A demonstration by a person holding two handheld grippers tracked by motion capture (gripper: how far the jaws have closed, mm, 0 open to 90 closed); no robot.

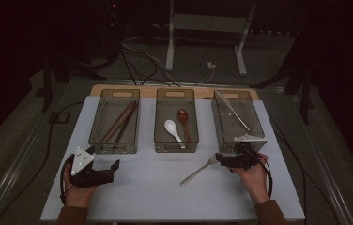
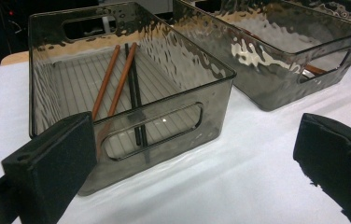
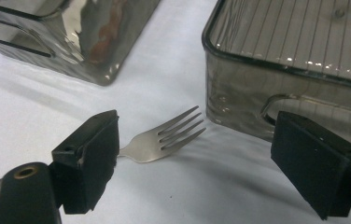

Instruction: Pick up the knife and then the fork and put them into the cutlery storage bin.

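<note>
fork (image 1: 199, 171) lies on the white bench (image 1: 141, 192) in the lower middle-right of the high view, tines pointing up-right toward the right gripper (image 1: 224, 160), handle running down-left. the right gripper sits just at the tine end, in front of the right bin (image 1: 238, 123), which holds a knife (image 1: 232, 110). the middle bin (image 1: 175, 120) holds a white spoon (image 1: 172, 130) and a reddish-brown spoon (image 1: 184, 123); the left bin (image 1: 115, 121) holds chopsticks (image 1: 120, 123). the left gripper (image 1: 113, 168) rests at the lower left of the frame, well apart from the fork, its jaws spread.

in the left gripper view, the left gripper (image 2: 192, 158) has its two black jaws wide apart at the bottom corners with nothing between them but bare bench (image 2: 201, 186). the left bin (image 2: 131, 93) stands ahead, two brown chopsticks (image 2: 117, 79) and dark ones lying inside, and the middle bin (image 2: 276, 56) sits at the upper right.

in the right gripper view, the right gripper (image 3: 192, 163) has its jaws open, not pressing on anything. the fork (image 3: 164, 137) lies flat on the bench (image 3: 47, 121) between them, its neck just beside the left jaw, tines aimed up-right toward the right bin (image 3: 295, 60). the middle bin (image 3: 71, 32) fills the upper left.
</note>
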